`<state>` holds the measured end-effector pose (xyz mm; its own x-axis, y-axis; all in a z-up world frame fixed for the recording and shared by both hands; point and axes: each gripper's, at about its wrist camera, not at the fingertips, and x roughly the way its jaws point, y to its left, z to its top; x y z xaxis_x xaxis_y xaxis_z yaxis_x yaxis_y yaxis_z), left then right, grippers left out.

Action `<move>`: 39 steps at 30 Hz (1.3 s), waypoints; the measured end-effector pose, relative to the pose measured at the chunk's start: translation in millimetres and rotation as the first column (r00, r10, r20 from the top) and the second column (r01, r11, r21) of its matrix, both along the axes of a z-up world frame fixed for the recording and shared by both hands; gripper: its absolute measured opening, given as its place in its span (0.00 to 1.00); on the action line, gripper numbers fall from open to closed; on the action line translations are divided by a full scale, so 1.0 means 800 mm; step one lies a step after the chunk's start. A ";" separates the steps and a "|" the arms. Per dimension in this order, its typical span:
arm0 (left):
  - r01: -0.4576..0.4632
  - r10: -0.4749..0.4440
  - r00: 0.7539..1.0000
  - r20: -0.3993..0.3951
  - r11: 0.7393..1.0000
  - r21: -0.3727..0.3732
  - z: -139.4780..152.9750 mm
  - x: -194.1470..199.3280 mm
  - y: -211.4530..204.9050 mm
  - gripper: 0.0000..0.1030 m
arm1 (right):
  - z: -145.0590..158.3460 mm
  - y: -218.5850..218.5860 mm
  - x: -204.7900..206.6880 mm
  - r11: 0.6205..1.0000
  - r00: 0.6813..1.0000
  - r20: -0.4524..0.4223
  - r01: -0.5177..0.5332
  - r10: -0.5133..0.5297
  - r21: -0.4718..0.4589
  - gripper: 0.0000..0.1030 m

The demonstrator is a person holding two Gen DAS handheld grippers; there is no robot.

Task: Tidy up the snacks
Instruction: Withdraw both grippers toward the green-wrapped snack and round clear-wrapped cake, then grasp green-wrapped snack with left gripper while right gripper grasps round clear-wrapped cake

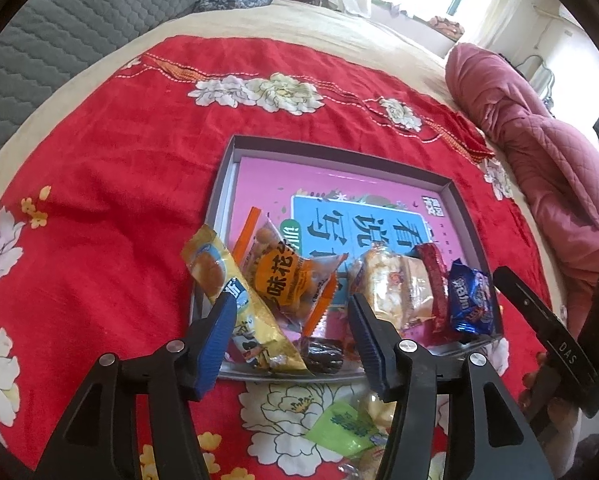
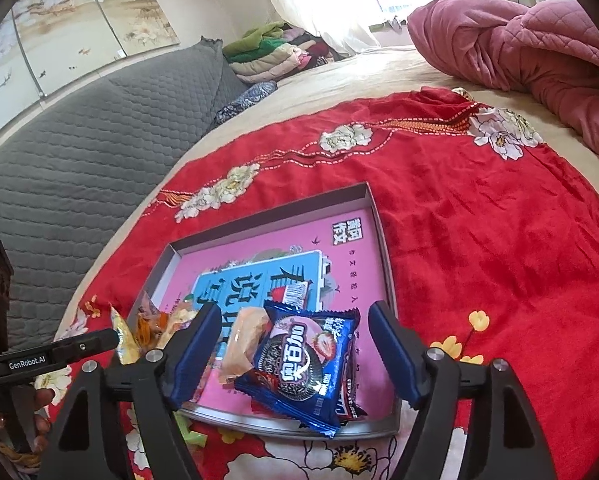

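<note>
Bed surface, draped with a red floral cloth [image 1: 111, 168]; pink quilt [image 2: 531, 40] bunched at the far edge, window behind.

Left gripper [image 1: 293, 320]: jaws spread, nothing pinched; hovers over the near end of a shallow grey tray [image 1: 457, 208] with a pink printed bottom. Between its fingers lie an orange peanut packet [image 1: 287, 276] and a dark wrapped sweet [image 1: 323, 354]. A yellow packet [image 1: 235, 300] leans over the tray's near-left rim, just beside the left finger. A clear rice-cracker pack [image 1: 391, 284] and a red bar [image 1: 433, 276] sit to the right.

Right gripper [image 2: 295, 340]: jaws spread, gripping nothing. A blue cookie packet [image 2: 303, 364] lies between its fingers in the tray's near corner, over the rim.

A green packet [image 1: 343, 426] remains on the cloth outside the tray.
</note>
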<state>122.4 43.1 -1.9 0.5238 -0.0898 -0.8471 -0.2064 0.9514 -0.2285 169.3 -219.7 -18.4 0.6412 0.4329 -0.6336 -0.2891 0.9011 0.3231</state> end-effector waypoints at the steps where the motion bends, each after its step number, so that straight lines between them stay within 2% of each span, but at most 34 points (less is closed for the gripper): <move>1: 0.005 -0.005 1.000 0.001 1.000 -0.004 0.002 -0.001 -0.001 0.58 | 0.002 0.000 -0.002 1.000 1.000 0.004 0.000 0.000 0.002 0.74; 8: 0.072 -0.072 0.997 -0.004 0.997 -0.009 0.011 -0.015 -0.017 0.58 | 0.011 0.011 -0.033 0.998 0.997 0.023 -0.067 0.067 -0.018 0.76; 15: 0.151 -0.151 0.988 -0.026 0.988 -0.011 0.010 -0.034 -0.030 0.59 | 0.008 0.027 -0.087 0.986 0.986 -0.020 -0.168 0.168 -0.008 0.77; 21: 0.194 -0.194 0.980 -0.041 0.981 -0.010 0.005 -0.043 -0.038 0.59 | -0.008 0.056 -0.127 0.960 0.963 -0.079 -0.263 0.256 -0.097 0.77; 27: 0.225 -0.226 0.972 -0.057 0.974 -0.016 0.000 -0.047 -0.047 0.59 | -0.023 0.069 -0.145 0.945 0.950 -0.133 -0.298 0.281 -0.134 0.77; 39: 0.274 -0.274 0.956 -0.101 0.962 -0.018 -0.019 -0.052 -0.062 0.59 | -0.043 0.101 -0.166 0.903 0.924 -0.173 -0.374 0.342 -0.213 0.77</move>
